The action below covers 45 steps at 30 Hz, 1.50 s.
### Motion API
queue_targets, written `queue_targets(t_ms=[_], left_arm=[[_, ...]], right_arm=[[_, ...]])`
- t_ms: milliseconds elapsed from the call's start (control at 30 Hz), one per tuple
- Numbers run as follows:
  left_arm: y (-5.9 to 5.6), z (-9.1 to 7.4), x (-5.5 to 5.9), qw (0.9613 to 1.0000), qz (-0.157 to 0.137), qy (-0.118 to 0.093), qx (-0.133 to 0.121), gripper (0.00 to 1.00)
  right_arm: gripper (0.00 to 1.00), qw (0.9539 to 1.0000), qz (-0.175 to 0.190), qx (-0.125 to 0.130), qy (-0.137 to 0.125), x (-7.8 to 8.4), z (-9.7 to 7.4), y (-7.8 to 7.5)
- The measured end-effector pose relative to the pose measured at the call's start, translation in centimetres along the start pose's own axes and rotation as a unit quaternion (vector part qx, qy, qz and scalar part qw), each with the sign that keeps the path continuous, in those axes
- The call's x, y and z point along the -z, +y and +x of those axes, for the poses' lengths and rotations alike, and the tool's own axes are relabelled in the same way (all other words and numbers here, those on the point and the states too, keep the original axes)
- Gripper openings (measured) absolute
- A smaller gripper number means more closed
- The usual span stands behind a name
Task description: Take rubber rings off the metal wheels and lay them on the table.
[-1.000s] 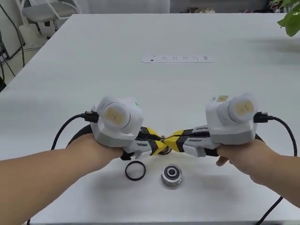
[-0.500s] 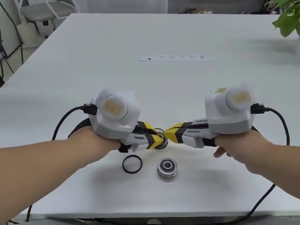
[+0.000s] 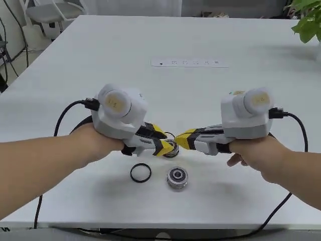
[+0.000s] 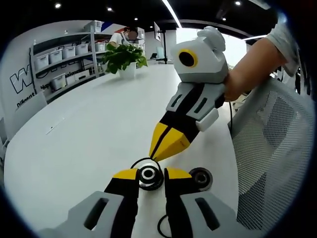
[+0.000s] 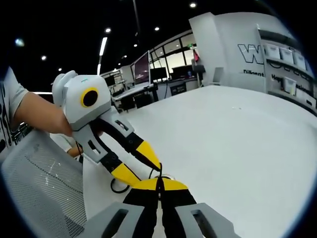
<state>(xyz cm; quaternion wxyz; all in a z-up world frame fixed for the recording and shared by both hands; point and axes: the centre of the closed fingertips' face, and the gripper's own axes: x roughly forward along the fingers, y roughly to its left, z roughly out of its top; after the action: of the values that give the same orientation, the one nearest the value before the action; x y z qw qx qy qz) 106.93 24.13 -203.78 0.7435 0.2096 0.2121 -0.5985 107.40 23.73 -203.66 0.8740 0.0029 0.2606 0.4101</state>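
Observation:
My left gripper (image 3: pixel 167 147) (image 4: pixel 148 172) is shut on a small metal wheel (image 3: pixel 171 148) (image 4: pixel 147 178), held just above the white table (image 3: pixel 200 90). From the right, my right gripper (image 3: pixel 177 137) (image 5: pixel 159 182) meets it tip to tip, shut on the thin black rubber ring (image 4: pixel 139 161) (image 5: pixel 159 173) at the wheel's edge. In the left gripper view the right gripper (image 4: pixel 153 157) comes down from the upper right. A loose rubber ring (image 3: pixel 140 172) lies flat on the table, beside a bare metal wheel (image 3: pixel 177 178) (image 4: pixel 200 177).
A white power strip (image 3: pixel 189 63) lies flat at mid-table. Black cables (image 3: pixel 65 120) trail from both grippers over the near edge. A potted plant (image 3: pixel 307 22) stands at the far right corner and a chair (image 3: pixel 50 11) at the far left.
Both grippers have risen a little and eased slightly apart, the right one still pinching the ring at the wheel. The loose ring and bare wheel stay put; the head camera shifted.

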Motion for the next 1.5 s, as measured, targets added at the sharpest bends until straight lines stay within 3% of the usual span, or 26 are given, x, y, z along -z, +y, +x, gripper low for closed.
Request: queue_targets(t_ms=[267, 633, 967, 1500], left_arm=[[-0.6, -2.5, -1.8, 0.9993, -0.002, -0.036, 0.006, 0.22], [-2.1, -6.3, -2.5, 0.9974, -0.007, -0.072, 0.009, 0.32], [-2.6, -8.9, -1.8, 0.9963, -0.021, -0.083, 0.000, 0.41], [-3.2, -11.2, 0.8, 0.9967, -0.025, -0.074, -0.019, 0.52]], right_arm=[[0.00, 0.9998, 0.011, -0.008, -0.014, -0.9, -0.4, 0.6], [0.00, 0.9985, 0.029, -0.034, -0.031, -2.2, -0.7, 2.7], [0.00, 0.9970, 0.044, -0.061, -0.020, -2.1, -0.3, 5.0], [0.00, 0.9923, 0.087, -0.089, 0.007, -1.1, 0.9, 6.7]])
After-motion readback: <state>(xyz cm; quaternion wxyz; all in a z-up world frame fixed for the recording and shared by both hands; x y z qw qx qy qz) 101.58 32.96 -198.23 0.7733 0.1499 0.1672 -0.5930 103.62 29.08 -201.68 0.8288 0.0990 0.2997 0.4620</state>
